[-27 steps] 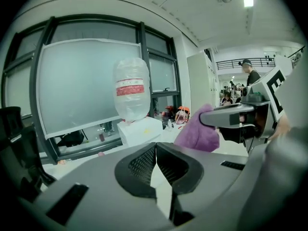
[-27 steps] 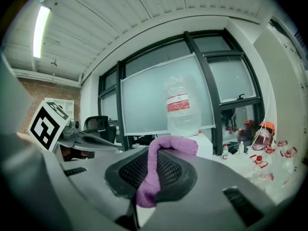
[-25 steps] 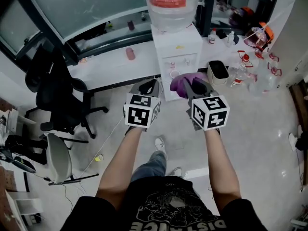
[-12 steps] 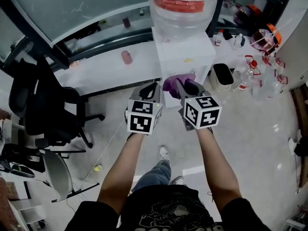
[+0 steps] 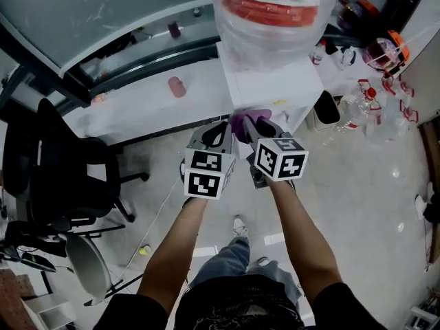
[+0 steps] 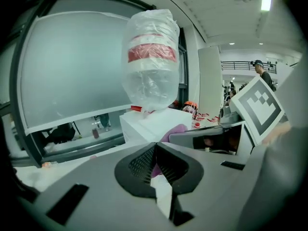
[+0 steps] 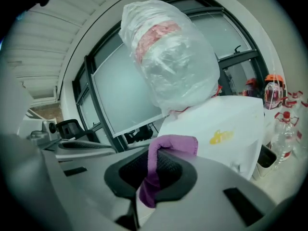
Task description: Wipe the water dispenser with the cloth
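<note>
The right gripper (image 5: 256, 125) pinches the purple cloth (image 5: 246, 120) at the front edge of the water dispenser (image 5: 275, 81), at 12 o'clock. The left gripper (image 5: 221, 130), at its 9 o'clock, is pressed together on nothing. Little cloth sticks out, so bare jaws might scrape the top or nudge the bottle (image 5: 275, 12). Both grippers are nearer the dispenser than a second ago.
</note>
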Demonstrator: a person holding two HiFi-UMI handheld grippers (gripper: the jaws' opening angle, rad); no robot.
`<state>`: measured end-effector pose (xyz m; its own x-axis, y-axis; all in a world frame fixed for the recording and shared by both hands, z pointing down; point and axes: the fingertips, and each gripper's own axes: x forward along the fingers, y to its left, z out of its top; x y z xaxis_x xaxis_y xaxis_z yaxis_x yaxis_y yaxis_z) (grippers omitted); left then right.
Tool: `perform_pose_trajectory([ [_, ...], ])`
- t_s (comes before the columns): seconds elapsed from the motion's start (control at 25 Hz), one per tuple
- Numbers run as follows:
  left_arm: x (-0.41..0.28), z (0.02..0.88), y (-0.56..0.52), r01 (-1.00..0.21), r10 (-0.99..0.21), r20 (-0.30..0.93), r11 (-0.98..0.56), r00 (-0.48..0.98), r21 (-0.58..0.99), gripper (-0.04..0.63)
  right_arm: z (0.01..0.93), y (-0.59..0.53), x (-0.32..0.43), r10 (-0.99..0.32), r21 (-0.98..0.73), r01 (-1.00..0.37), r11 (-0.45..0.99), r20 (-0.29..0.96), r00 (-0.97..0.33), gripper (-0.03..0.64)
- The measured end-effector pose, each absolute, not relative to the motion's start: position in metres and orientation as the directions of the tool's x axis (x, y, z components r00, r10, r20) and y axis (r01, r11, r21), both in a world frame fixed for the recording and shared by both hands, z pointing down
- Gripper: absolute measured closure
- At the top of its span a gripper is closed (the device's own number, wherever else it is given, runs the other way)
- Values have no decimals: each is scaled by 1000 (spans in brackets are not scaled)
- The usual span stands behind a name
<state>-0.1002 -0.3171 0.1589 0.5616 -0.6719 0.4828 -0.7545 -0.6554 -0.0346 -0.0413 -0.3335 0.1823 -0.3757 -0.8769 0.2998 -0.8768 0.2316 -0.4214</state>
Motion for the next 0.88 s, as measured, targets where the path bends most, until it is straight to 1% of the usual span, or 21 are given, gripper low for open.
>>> perform_pose_trajectory([
  [0.24, -90, 167, -324, -750, -671, 485, -660, 561, -46, 569, 192, -346, -32, -879, -445, -866, 228, 289, -379, 584],
  [0.4, -82, 168, -326, -761, -684, 484, -646, 545, -57, 569, 189, -351, -16, -888, -472, -851, 229, 258, -382, 584],
  [0.6, -66, 171, -323, -778, -707, 490, -622, 510, -87, 569, 187, -353, 6, -869, -446, -849, 283, 254, -424, 584],
  [0.88, -27, 173, -317, -819, -732, 502, -568, 460, -78, 569, 184, -354, 53, -846, -447, -834, 323, 259, -466, 584],
])
